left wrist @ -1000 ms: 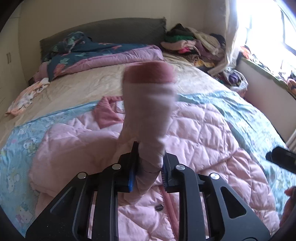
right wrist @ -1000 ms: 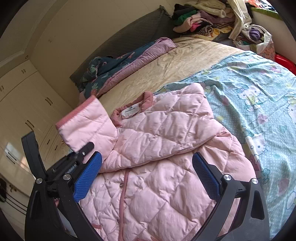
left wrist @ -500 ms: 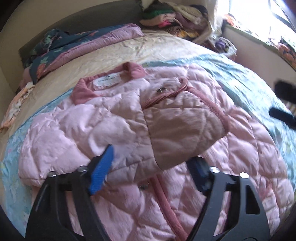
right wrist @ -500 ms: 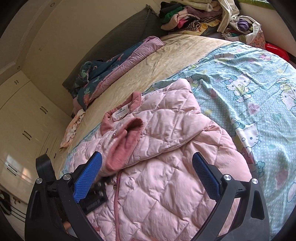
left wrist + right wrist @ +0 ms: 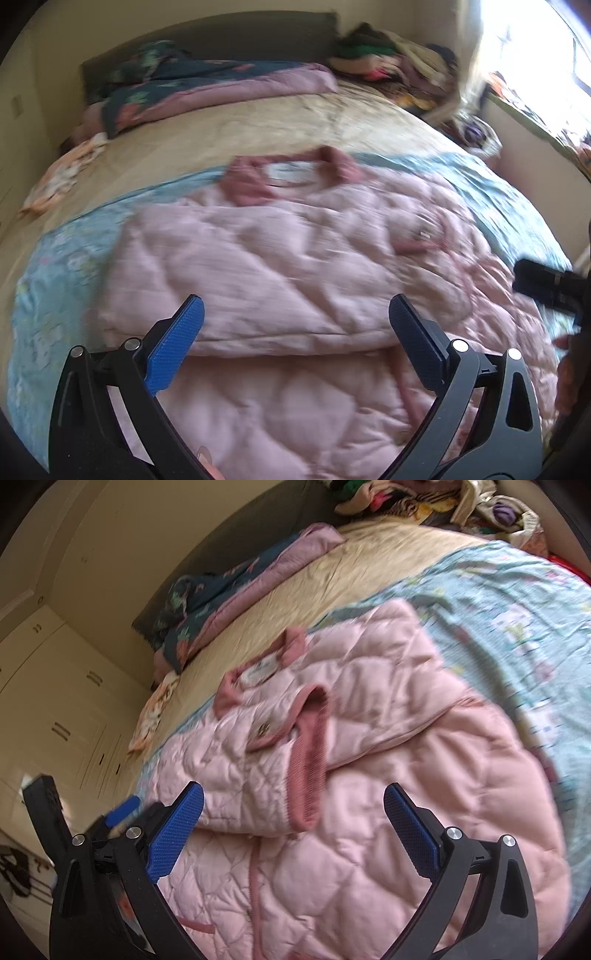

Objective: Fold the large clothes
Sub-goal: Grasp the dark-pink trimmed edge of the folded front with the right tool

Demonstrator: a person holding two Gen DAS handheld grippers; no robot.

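Observation:
A pink quilted jacket (image 5: 295, 258) lies front up on the bed, its darker pink collar (image 5: 288, 173) toward the headboard. One sleeve is folded across the chest, and its ribbed cuff (image 5: 310, 760) rests near the middle. My left gripper (image 5: 295, 314) hovers over the folded sleeve; its jaws are opening wide and no cloth is between the pads. My right gripper (image 5: 293, 797) hangs open above the jacket (image 5: 369, 775), holding nothing. The left gripper (image 5: 122, 808) also shows at the left edge of the right wrist view.
Under the jacket is a blue cartoon-print sheet (image 5: 55, 277) on a beige bedspread (image 5: 258, 125). A dark floral and mauve quilt (image 5: 207, 88) lies by the headboard. Clothes (image 5: 399, 62) are heaped at the far right corner. A cream wardrobe (image 5: 55, 701) stands left of the bed.
My left gripper held the sleeve upright, then let it go. The sleeve now lies across the jacket's front, and the left jaws have spread and drawn back. The right gripper stayed open.

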